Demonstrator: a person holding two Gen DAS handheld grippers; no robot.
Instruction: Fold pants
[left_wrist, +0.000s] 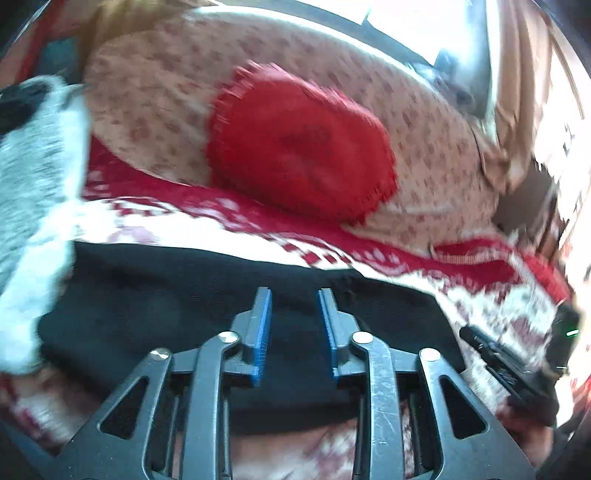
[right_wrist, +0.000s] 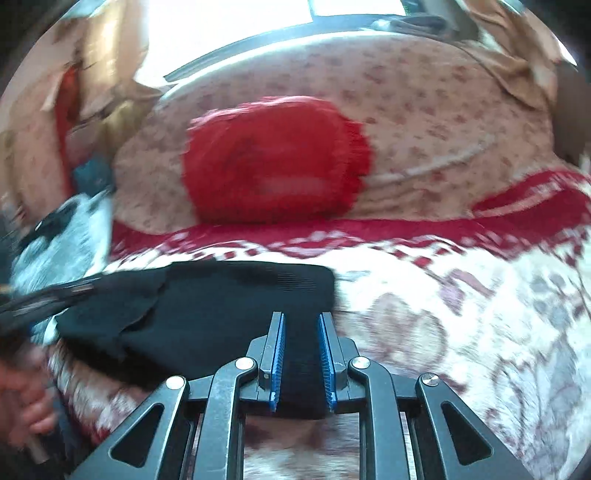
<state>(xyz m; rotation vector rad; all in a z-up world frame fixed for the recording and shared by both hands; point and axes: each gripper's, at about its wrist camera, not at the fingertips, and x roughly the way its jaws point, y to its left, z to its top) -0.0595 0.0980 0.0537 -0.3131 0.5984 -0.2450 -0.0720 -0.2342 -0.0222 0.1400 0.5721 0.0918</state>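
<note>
Left wrist view is showing the left gripper (left_wrist: 295, 295) and right gripper (right_wrist: 301, 317) both hanging released over folded black pants (left_wrist: 184, 325) lying on the patterned blanket (left_wrist: 498, 302), so loose layers are risking springing apart.

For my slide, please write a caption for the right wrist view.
Right gripper with fingers apart over folded black pants on a patterned blanket.
</note>
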